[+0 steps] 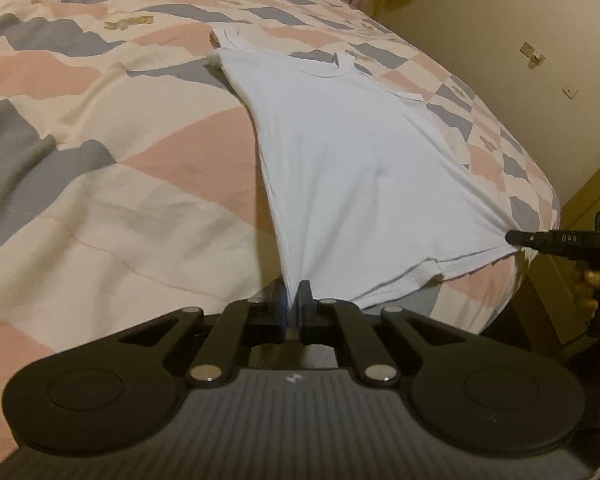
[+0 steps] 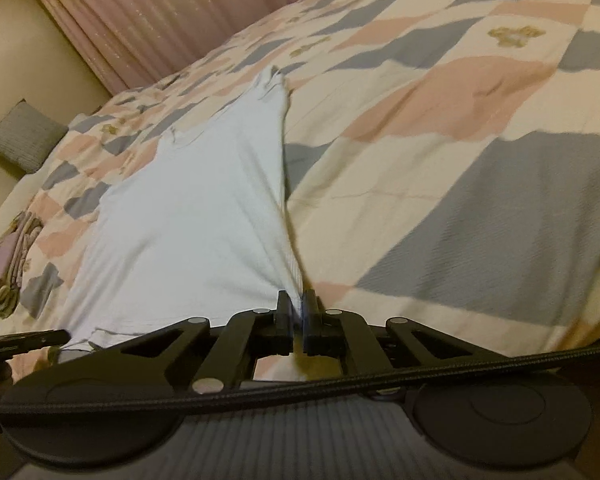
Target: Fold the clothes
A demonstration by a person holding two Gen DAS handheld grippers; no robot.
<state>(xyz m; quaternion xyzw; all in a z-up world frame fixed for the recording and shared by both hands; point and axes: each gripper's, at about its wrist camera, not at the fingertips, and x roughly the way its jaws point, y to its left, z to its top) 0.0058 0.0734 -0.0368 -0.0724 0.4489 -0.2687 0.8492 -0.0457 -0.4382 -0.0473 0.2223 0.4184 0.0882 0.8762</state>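
A white sleeveless top (image 1: 352, 152) lies stretched on the bed, its neck end far and its hem near. My left gripper (image 1: 293, 292) is shut on the hem's left corner. My right gripper (image 2: 298, 300) is shut on the other hem corner; it also shows in the left wrist view (image 1: 516, 237) at the right edge. The top (image 2: 188, 220) is pulled taut between the two grippers, its hem lifted slightly off the bed. In the right wrist view the left gripper (image 2: 62, 336) shows at the left edge.
The bed is covered by a pink, grey and cream patchwork quilt (image 1: 100, 140). A folded patterned cloth (image 2: 8, 268) lies at the bed's left edge. Pink curtains (image 2: 160, 20) hang behind. A grey cushion (image 2: 24, 136) sits by the wall. A black cable (image 2: 380, 376) crosses my right gripper.
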